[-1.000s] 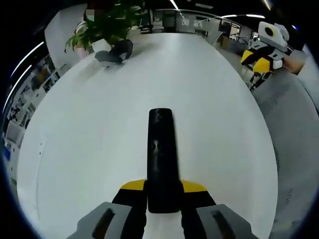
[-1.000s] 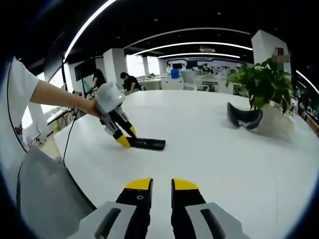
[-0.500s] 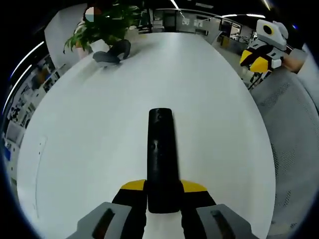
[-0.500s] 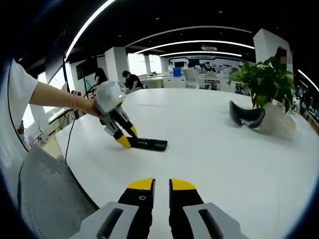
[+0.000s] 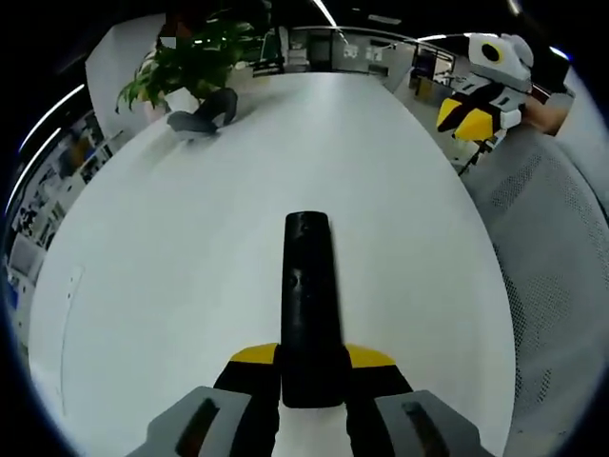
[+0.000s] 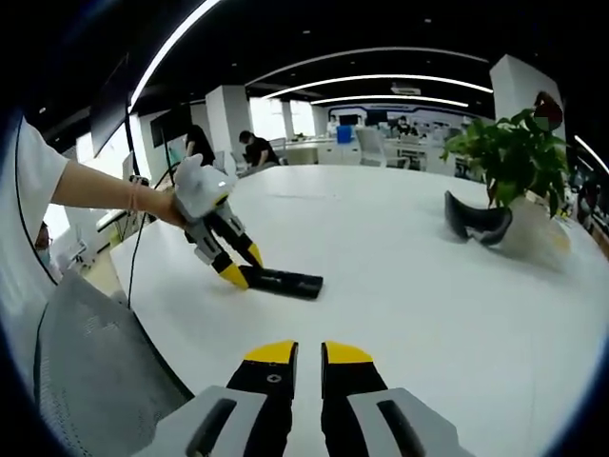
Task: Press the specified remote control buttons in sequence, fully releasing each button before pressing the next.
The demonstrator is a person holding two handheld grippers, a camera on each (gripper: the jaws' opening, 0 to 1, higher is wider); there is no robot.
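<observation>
Left gripper view, my left gripper (image 5: pixel 307 367) clamped on the black remote (image 5: pixel 307 305) at lower centre, flat on the white table (image 5: pixel 171 276), my right gripper (image 6: pixel 306 354) nearly closed, empty, well short of it.

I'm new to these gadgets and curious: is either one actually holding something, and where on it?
The left tool grips the black remote by its near end, flat on the table. The right tool holds nothing, jaws nearly together.
</observation>
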